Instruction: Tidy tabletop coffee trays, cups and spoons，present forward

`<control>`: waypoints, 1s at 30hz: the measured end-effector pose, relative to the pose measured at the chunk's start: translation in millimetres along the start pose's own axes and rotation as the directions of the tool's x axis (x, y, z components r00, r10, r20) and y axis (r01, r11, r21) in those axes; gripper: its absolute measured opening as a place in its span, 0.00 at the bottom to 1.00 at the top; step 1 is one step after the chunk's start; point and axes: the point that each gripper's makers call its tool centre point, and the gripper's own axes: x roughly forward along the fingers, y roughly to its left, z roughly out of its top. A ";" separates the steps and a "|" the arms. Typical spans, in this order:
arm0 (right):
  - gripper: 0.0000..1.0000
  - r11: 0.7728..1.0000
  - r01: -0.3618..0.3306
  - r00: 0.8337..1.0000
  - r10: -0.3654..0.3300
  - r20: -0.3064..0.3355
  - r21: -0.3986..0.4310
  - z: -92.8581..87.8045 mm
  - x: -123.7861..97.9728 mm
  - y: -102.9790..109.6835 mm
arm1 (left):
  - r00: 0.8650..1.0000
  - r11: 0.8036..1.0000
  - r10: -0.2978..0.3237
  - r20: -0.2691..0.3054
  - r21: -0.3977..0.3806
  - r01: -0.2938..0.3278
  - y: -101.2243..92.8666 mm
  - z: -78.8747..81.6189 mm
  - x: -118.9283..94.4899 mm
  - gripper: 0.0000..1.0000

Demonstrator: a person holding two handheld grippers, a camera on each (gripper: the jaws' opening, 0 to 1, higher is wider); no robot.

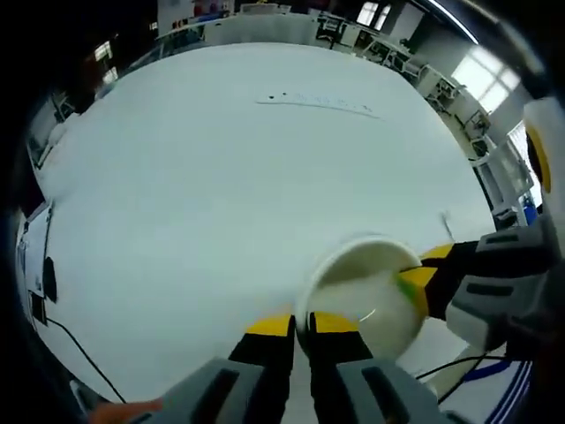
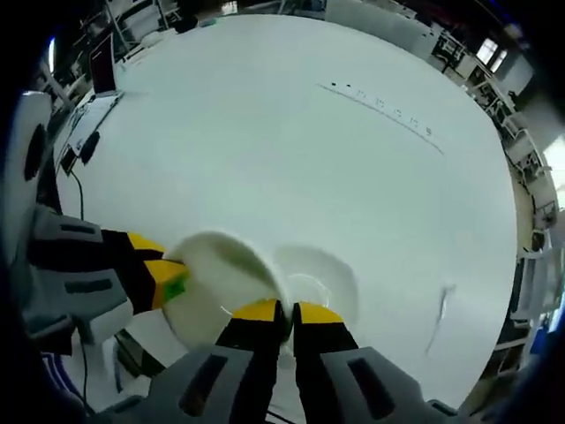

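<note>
Centrally, cup: white, tilted, held above the white table, pinched at opposite rim points.
Left gripper: jaws closed on the cup's near rim.
Right gripper: jaws closed on the cup rim, beside a saucer.
Spoon: lying apart, right of the saucer.

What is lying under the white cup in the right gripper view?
The cup is tipped, and beside it a white saucer lies on the table. The cup covers the saucer's near edge.
</note>
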 end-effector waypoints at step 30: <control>0.06 0.997 -0.038 0.997 0.043 -0.072 0.071 -41.5 21.6 -40.3 | 0.997 0.995 -0.013 -0.075 0.098 0.020 -49.8 -18.6 32.5 0.08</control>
